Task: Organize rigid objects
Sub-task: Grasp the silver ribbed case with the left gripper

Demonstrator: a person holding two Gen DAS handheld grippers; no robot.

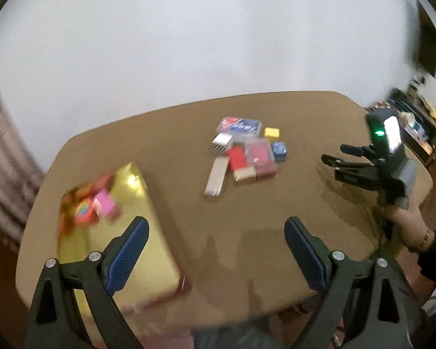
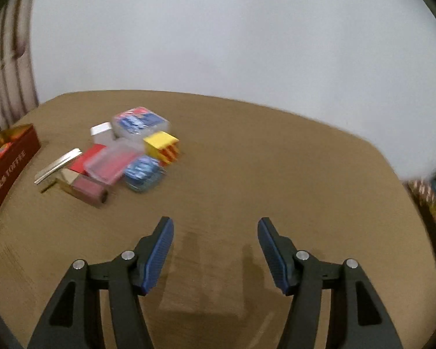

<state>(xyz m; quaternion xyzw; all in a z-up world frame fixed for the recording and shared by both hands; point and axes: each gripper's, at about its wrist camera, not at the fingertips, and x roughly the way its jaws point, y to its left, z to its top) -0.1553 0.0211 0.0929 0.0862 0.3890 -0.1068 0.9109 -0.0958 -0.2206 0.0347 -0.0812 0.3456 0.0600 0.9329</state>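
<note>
A cluster of small rigid boxes lies mid-table: a clear case with blue and red cards [image 1: 239,127] [image 2: 141,122], a yellow box [image 1: 271,132] [image 2: 161,144], a red box [image 1: 237,158], a silver flat box [image 1: 216,180] [image 2: 58,165], a maroon box [image 2: 88,190] and a blue round piece [image 2: 142,171]. A gold-lined open box [image 1: 136,232] at the left holds a pink item [image 1: 104,205] and colourful pieces. My left gripper [image 1: 216,229] is open and empty beside the gold box. My right gripper [image 2: 215,226] [image 1: 331,154] is open and empty, right of the cluster.
The brown table [image 1: 276,218] [image 2: 276,174] stands before a white wall. The gold box's maroon side with lettering [image 2: 5,180] shows at the left. Cluttered shelves [image 1: 415,122] stand beyond the table's right edge. A curtain [image 1: 0,160] hangs at left.
</note>
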